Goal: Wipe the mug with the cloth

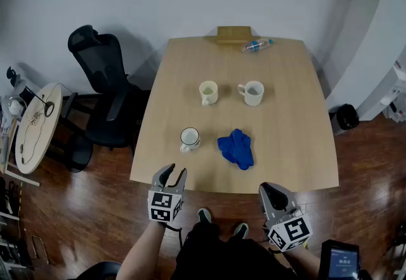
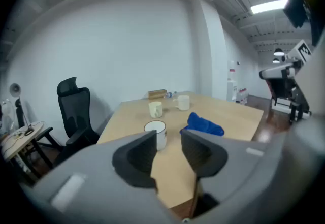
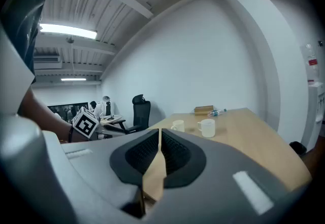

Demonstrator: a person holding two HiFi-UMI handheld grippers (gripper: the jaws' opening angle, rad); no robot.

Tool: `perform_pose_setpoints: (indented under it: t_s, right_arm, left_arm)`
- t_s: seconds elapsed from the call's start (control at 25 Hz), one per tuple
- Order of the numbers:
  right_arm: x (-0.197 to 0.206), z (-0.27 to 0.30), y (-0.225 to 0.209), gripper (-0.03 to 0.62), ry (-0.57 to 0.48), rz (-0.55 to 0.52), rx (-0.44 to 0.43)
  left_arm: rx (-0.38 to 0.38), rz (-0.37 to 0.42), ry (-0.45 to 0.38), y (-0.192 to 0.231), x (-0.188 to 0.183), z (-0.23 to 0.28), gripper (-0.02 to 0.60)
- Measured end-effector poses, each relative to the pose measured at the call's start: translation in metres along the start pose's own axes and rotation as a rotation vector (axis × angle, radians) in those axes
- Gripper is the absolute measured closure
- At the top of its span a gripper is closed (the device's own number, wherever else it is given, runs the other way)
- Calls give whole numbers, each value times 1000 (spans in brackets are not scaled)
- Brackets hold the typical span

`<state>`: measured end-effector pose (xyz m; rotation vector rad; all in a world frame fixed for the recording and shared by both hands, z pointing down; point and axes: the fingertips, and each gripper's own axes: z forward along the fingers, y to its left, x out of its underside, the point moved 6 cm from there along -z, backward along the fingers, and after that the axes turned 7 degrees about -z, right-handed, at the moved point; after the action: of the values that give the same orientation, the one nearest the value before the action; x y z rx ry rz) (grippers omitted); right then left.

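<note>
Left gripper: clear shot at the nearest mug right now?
Probably yes. The left gripper, jaws apart and empty, sits just short of the table; the nearest mug stands straight ahead with nothing in between. The blue cloth lies to the side.

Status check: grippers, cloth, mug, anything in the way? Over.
Left hand-held gripper open, empty; right hand-held gripper shut, empty. Crumpled blue cloth lies untouched beside nearest dark-rimmed white mug. Nothing in the way.

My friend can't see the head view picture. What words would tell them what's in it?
Seen from above, a wooden table holds a white mug beside a blue cloth, with two more mugs behind. At the near edge a person holds the left hand-held gripper open and the right hand-held gripper shut, both empty.
</note>
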<state>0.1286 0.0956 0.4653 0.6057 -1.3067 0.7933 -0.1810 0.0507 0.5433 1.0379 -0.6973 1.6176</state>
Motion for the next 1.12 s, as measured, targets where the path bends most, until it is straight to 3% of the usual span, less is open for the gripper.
perform_pose_setpoints:
  t_s: [0.28,0.52,0.72,0.88,1.12]
  right_arm:
    - [14,56,-14,574,81,6,50]
    - [3,110,-9,574,132,15,87]
    - [-2,137,-1,574,165,30,120]
    - [-5,149,7,574,192,15,101]
    - [4,162,-3,574,213,20,47]
  left_arm:
    - [13,109,135,56,24,84,416]
    - [123,130,215,71,49,123,411]
    - [175,151,161,64,53,131,421]
    - [161,143,128,65,54,134,493]
    - [129,121,103,60,53,141,503]
